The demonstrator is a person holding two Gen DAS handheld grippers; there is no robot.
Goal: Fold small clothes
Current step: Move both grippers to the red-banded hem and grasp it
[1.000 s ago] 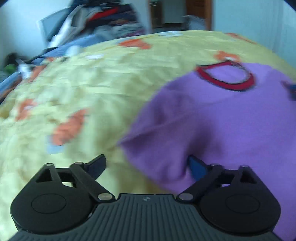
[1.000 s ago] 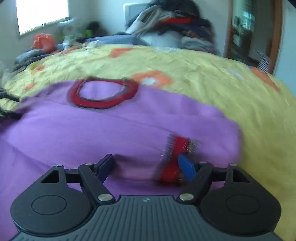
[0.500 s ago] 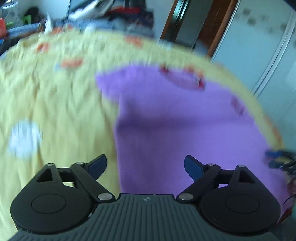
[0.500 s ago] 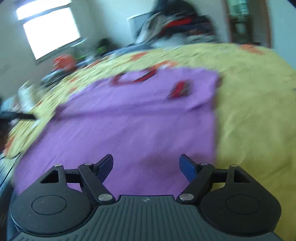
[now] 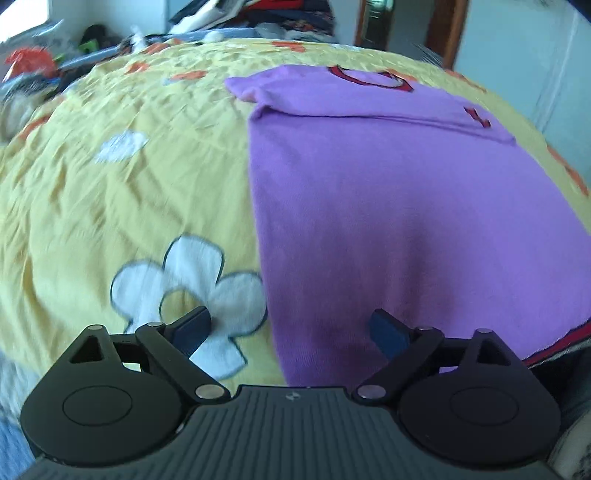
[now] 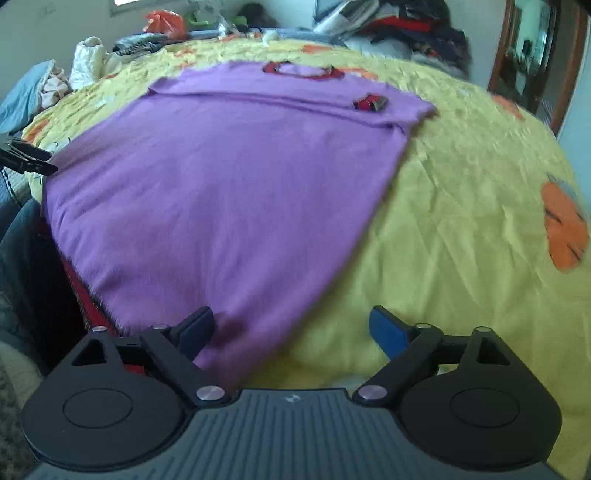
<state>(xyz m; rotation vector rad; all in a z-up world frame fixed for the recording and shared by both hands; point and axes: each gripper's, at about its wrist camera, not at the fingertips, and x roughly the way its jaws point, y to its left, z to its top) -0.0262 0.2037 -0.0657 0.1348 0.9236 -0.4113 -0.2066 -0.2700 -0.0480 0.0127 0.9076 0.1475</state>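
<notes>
I see the purple shirt point(image 5: 406, 192) running lengthwise away; left gripper point(image 5: 291, 328) straddles its near-left hem corner, right gripper point(image 6: 291, 326) the near-right; both have just been opening, nothing pinched.

Covering the whole bed: a yellow bedspread point(image 5: 129, 206), slightly wrinkled, showing a white flower point(image 5: 192, 295) near the front edge and orange flowers point(image 6: 565, 225) scattered further off. Lying at the far end: a heap of clothes point(image 6: 399, 26), dark, red and white, piled up against the wall. Sitting to the far left: an orange bag point(image 6: 164, 20) and a white bundle point(image 6: 88, 59). Standing at the right: a wooden door frame point(image 6: 572, 66).
</notes>
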